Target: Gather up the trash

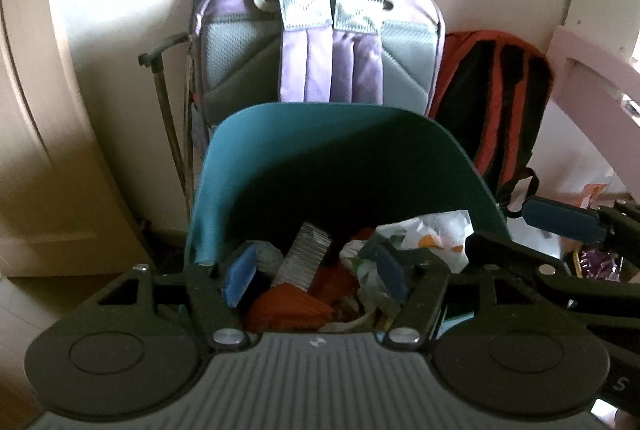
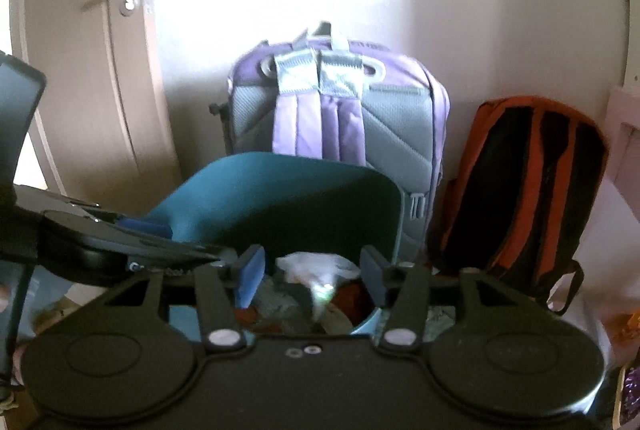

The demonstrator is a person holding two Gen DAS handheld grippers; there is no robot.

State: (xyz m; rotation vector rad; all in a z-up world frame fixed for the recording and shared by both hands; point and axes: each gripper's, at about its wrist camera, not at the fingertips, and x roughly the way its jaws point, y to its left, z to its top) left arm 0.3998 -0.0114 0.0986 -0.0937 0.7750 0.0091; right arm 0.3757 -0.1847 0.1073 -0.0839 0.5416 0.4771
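Both the left gripper (image 1: 312,280) and right gripper (image 2: 312,280) hang with jaws released and empty over the teal bin (image 1: 320,158), where the trash (image 1: 420,234) lies, apparently just dropped.

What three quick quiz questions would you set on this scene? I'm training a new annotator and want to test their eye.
1. True or false: the left gripper is clamped on a piece of trash.
2. Which bag stands directly behind the teal bin? A) purple backpack B) orange-and-black backpack C) white plastic bag
3. Name the ridged grey item among the trash in the bin.

Key:
1. False; its jaws stand apart with nothing between the pads, like those of the right gripper.
2. A.
3. A comb, lying next to the orange cloth and crumpled printed wrapper.
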